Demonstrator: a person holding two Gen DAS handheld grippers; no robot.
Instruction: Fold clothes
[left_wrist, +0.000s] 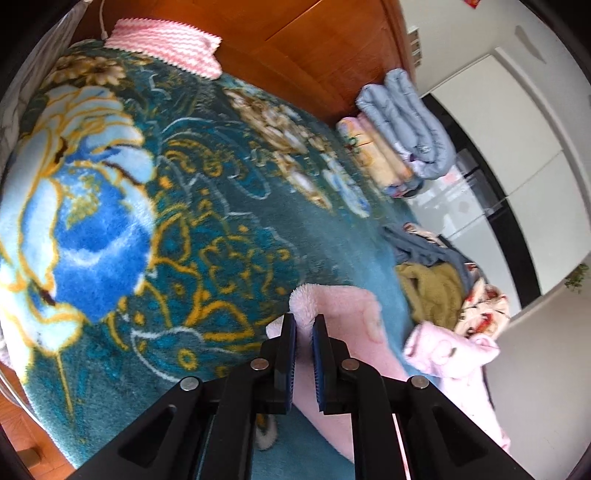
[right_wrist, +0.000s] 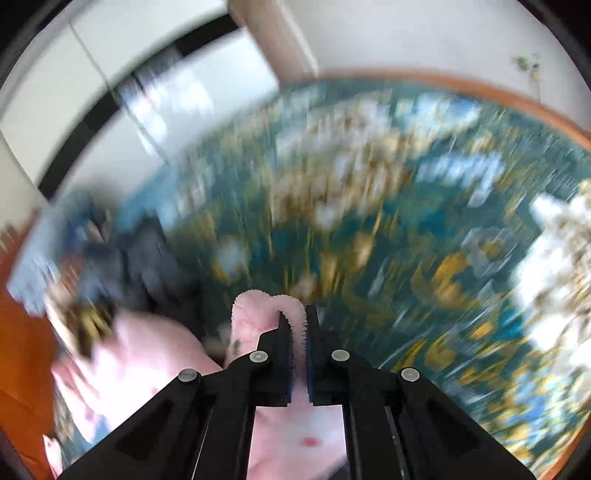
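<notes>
A fluffy pink garment (left_wrist: 343, 317) lies over the teal flowered blanket (left_wrist: 207, 192) on the bed. My left gripper (left_wrist: 304, 321) is shut on an edge of it, with pink fleece pinched between the blue pads. Another part of the same garment (left_wrist: 450, 350) trails off to the right. In the right wrist view, which is heavily motion-blurred, my right gripper (right_wrist: 295, 314) is shut on a folded rim of the pink garment (right_wrist: 258, 306); more of the pink fleece (right_wrist: 147, 362) hangs below and to the left.
A pile of unfolded clothes (left_wrist: 439, 280), olive, grey-blue and patterned, sits at the bed's right edge. Folded items (left_wrist: 399, 129) are stacked by the wooden headboard (left_wrist: 314, 40). A pink striped cloth (left_wrist: 166, 44) lies at the top. White cabinets (left_wrist: 517, 147) stand beyond.
</notes>
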